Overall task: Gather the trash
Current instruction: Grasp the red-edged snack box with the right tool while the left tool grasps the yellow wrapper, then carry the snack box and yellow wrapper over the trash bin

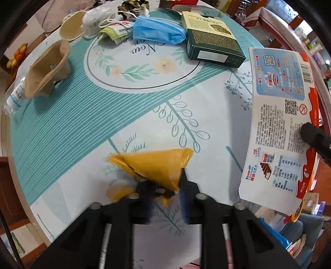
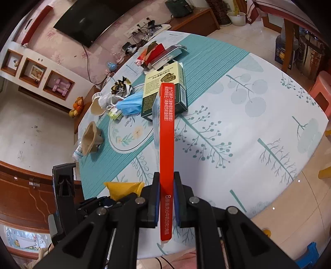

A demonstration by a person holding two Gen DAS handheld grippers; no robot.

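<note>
A yellow wrapper (image 1: 157,163) lies crumpled on the patterned tablecloth (image 1: 82,124) near the table's front edge. My left gripper (image 1: 164,183) points down at it, its blurred fingers pinched on the wrapper's near corner. My right gripper (image 2: 166,186) is shut on a flat red-and-white chocolate box (image 2: 166,134), held edge-on above the table. In the left wrist view the same box (image 1: 279,124) shows its printed face at the right, with a right fingertip (image 1: 314,136) on it. The right wrist view shows the yellow wrapper (image 2: 124,188) at the lower left.
At the table's far side lie a green box (image 1: 213,41), a blue face mask (image 1: 159,31), crumpled white paper (image 1: 95,18) and a paper cup (image 1: 72,27). A squashed brown cup (image 1: 47,70) and a plastic bottle (image 1: 14,97) lie at the left edge.
</note>
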